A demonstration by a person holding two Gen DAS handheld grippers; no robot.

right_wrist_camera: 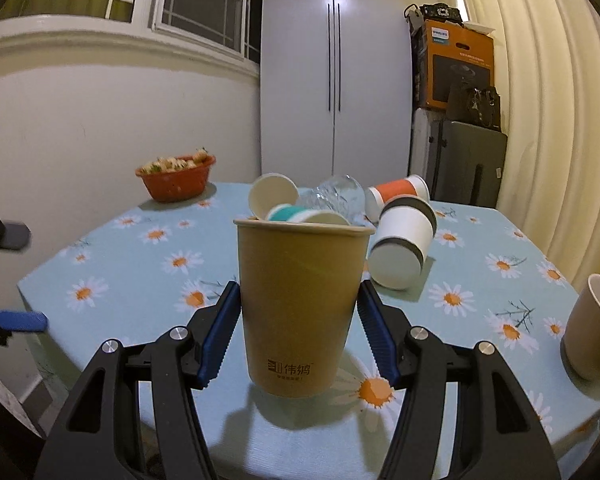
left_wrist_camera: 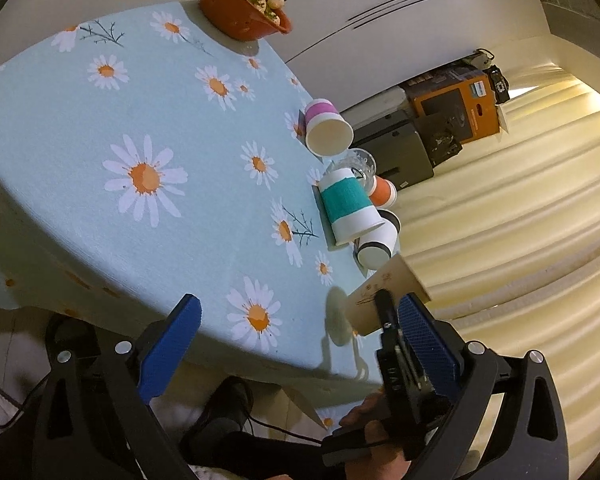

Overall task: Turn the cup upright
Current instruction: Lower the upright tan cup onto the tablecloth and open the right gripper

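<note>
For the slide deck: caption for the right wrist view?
Right gripper brackets upright brown paper cup on daisy tablecloth; other cups lie tipped behind.

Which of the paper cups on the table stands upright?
Only the plain brown cup, between the right gripper pads, opening upward. The teal-banded, grey-banded, orange-banded and purple-banded cups lie on their sides.

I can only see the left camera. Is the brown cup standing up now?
Observer: Yes. In the right view the brown cup stands upright, mouth up.
Operator: Is the other gripper holding it?
Observer: The right gripper has a pad against each side of it.
Operator: Is there anything else I can't see?
Observer: A beige mug stands upright at the far right of that view.
</note>
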